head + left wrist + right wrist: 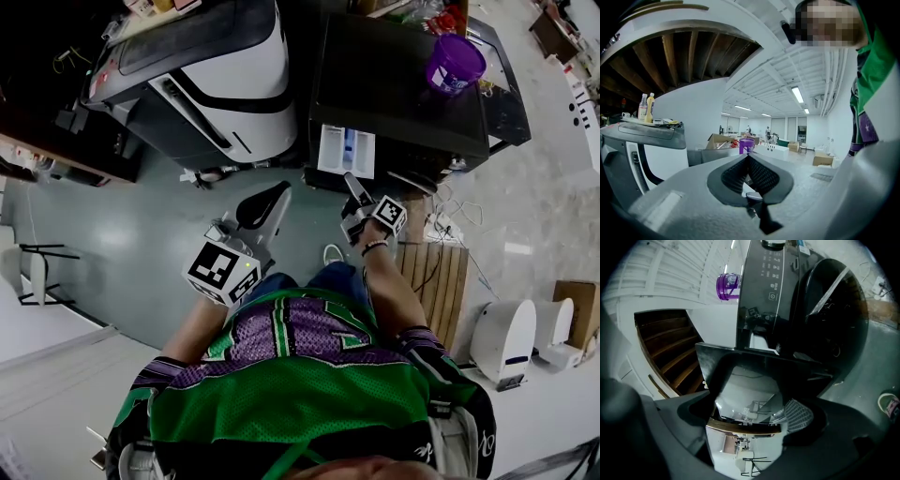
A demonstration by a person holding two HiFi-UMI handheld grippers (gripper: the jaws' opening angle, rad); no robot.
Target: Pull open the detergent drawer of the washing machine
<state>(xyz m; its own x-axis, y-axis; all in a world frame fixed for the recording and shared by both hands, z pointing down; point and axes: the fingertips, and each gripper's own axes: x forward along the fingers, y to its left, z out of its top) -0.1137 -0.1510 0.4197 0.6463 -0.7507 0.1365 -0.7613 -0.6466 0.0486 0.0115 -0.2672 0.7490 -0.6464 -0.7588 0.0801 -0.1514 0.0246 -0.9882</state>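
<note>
The detergent drawer (346, 151) already stands pulled out, upper centre of the head view. My right gripper (352, 190) clamps its front panel, while my left gripper (265, 206) is pinched shut on nothing.

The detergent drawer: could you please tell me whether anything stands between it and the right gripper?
Nothing visible does. The right gripper has its jaws on the front of the detergent drawer, which stands out from the washing machine.

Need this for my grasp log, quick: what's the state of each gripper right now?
Left gripper: jaws closed, holding nothing.
Right gripper: jaws closed on the glossy front of the detergent drawer, which is pulled out.
</note>
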